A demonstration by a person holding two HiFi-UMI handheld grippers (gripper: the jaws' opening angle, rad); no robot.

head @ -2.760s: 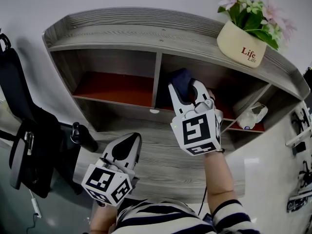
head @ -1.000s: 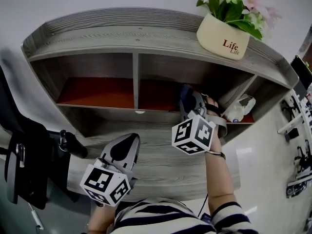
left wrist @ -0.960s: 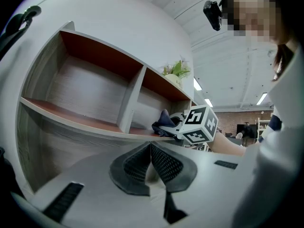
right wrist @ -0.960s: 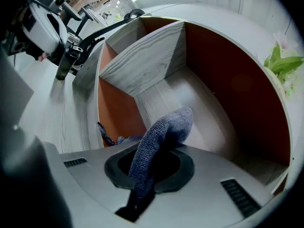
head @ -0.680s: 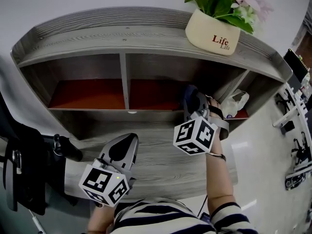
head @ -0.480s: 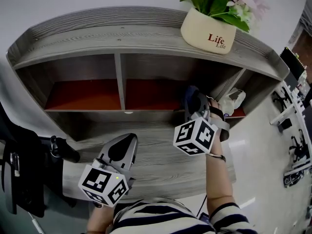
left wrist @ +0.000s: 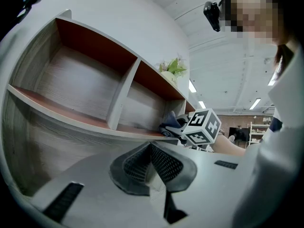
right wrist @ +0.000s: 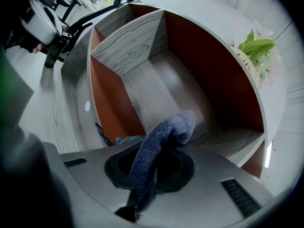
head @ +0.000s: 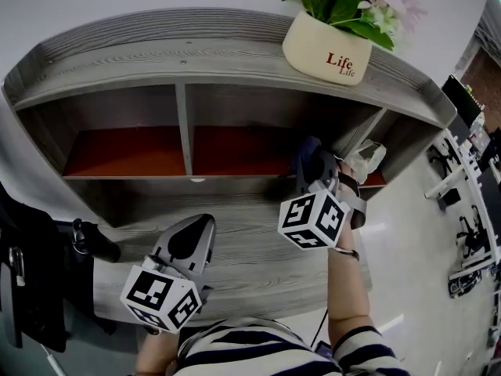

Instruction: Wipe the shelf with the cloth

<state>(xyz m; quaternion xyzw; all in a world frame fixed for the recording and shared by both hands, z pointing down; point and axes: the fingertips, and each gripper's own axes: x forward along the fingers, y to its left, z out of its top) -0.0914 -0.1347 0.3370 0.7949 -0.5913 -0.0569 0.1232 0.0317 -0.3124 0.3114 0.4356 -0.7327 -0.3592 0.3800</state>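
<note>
The grey wooden shelf (head: pixel 196 53) has red-brown boards (head: pixel 235 151). My right gripper (head: pixel 315 165) is shut on a dark blue cloth (head: pixel 306 150), which lies at the right end of the middle compartment's board. In the right gripper view the cloth (right wrist: pixel 159 141) bulges out between the jaws of that gripper (right wrist: pixel 153 164), over the compartment's grey floor (right wrist: pixel 156 89). My left gripper (head: pixel 189 238) is shut with nothing in it and hangs over the lower grey ledge (head: pixel 250 241). In the left gripper view its jaws meet at the left gripper (left wrist: pixel 151 149), with the cloth (left wrist: pixel 170 124) off to the right.
A cream flower pot (head: pixel 327 49) with pink flowers stands on the top board at the right. A crumpled white bag (head: pixel 362 161) lies in the small right compartment. The left compartment (head: pixel 125 151) holds nothing. Dark chair parts (head: pixel 39 280) stand at the left.
My right gripper has carried the cloth rightward along the middle compartment's board, from near the divider to its right end. The left gripper has stayed over the lower ledge.
</note>
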